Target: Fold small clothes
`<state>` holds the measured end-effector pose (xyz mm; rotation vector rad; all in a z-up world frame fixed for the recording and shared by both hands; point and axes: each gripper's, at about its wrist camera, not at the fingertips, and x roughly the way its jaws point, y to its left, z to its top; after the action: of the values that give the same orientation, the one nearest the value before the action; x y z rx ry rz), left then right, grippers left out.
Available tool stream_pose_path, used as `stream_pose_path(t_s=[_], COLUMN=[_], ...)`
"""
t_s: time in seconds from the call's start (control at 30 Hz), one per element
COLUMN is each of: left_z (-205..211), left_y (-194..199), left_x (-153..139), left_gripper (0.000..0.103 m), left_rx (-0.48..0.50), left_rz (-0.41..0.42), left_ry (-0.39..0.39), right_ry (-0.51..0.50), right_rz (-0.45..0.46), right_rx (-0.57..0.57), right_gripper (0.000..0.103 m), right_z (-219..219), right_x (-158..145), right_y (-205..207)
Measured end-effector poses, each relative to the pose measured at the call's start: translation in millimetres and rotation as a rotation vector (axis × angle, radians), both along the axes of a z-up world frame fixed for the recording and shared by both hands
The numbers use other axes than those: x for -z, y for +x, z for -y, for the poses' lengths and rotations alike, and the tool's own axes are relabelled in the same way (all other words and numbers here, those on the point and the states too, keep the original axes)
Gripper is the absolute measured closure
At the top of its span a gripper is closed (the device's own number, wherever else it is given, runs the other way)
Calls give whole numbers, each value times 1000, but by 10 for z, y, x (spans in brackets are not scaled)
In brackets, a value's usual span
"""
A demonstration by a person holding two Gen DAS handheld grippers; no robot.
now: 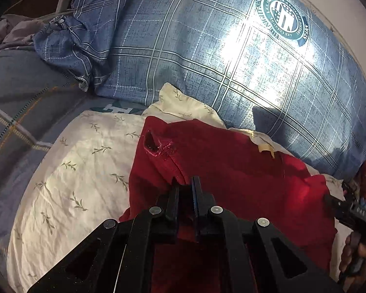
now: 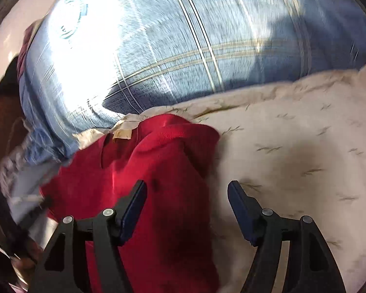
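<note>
A small red garment (image 1: 234, 171) lies on a cream pillow with a leaf print (image 1: 73, 161). It has a tan label at its neck (image 1: 266, 147). My left gripper (image 1: 186, 183) is shut on a fold of the red cloth near the garment's left side. In the right wrist view the red garment (image 2: 144, 161) lies at the left with its label (image 2: 122, 133) at the far edge. My right gripper (image 2: 186, 190) is open and empty, one finger (image 2: 131, 210) over the red cloth, the other over the cream pillow (image 2: 292, 161). The right gripper also shows at the right edge of the left wrist view (image 1: 351, 210).
A large blue plaid pillow (image 1: 207, 48) with a round green emblem (image 1: 284, 18) lies behind the cream one. Crumpled blue plaid cloth (image 1: 66, 46) and a grey-blue quilt (image 1: 24, 102) lie at the left. A white charger and cable (image 1: 62, 2) lie at the far left.
</note>
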<state>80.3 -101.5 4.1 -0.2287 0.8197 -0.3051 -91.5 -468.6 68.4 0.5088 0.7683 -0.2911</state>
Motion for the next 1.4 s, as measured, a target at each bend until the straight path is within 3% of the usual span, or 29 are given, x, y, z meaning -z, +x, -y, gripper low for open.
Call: stream_pose_path(t_s=[0.07, 0.13, 0.17, 0.2, 0.3, 0.33, 0.37, 0.43, 0.5, 0.57, 0.7, 0.77, 0.83, 0.87, 0.97, 1.0, 1.07, 1.1, 1.3, 1.33, 1.37, 1.4], left_z=[21, 77, 109, 140, 164, 169, 148, 93, -20, -119, -287, -321, -304, -279, -218, -202, -154, -146, 93, 128, 167, 192], left_y=[23, 27, 31, 15, -62, -56, -95, -83, -103, -134, -152, -99, -73, -60, -82, -78, -59, -32, 193, 233, 275, 303], left_x=[-14, -71, -98, -147, -155, -101, -43, 11, -46, -155, -312, -326, -307, -293, -265, -258, -235, -236, -117, -84, -44, -19], left_gripper=[96, 96, 95, 95, 88, 78, 68, 66, 62, 48, 47, 47, 47, 47, 47, 47, 47, 47, 50, 57, 71, 77], left_rx=[3, 20, 26, 37, 78, 91, 93, 87, 86, 58, -3, -28, -27, -25, -9, -7, -2, 3, 38, 42, 47, 42], left_rz=[8, 19, 29, 41, 50, 37, 26, 2, 5, 40, 92, 72, 51, 41, 42, 43, 37, 33, -1, -11, -22, -28], left_ry=[1, 3, 5, 4, 15, 31, 56, 78, 46, 59, 76, 65, 47, 50, 69, 82, 87, 83, 116, 117, 124, 137], right_ry=[104, 99, 45, -36, -216, -259, -236, -152, -156, -95, -30, -20, -59, -104, -247, -274, -239, -220, -155, -140, -135, -138], right_rz=[-10, -12, -9, -9, 38, 13, -21, -34, -8, 33, 17, -33, -61, -70, -82, -104, -127, -114, -6, -7, -15, -23], right_rx=[4, -14, -10, 7, 115, 149, 152, 146, 160, 130, 26, -16, -50, -63, -44, -26, -17, -1, 20, -1, -12, -14], right_gripper=[33, 43, 80, 90, 90, 90, 90, 83, 59, 43, 34, 35, 60, 82, 89, 89, 86, 78, 61, 61, 61, 60], right_z=[112, 116, 100, 69, 84, 141, 217, 319, 307, 254, -2, -138, -259, -294, -369, -354, -280, -254, -270, -300, -327, -345], right_x=[105, 120, 81, 14, -161, -129, -55, 14, -59, -132, -48, 91, 145, 102, -39, -30, 55, 37, -197, -181, -154, -125], right_y=[205, 340, 388, 411, 315, 311, 315, 220, 44, -207, -349, -301, -285, -301, -372, -361, -366, -409, -703, -714, -713, -700])
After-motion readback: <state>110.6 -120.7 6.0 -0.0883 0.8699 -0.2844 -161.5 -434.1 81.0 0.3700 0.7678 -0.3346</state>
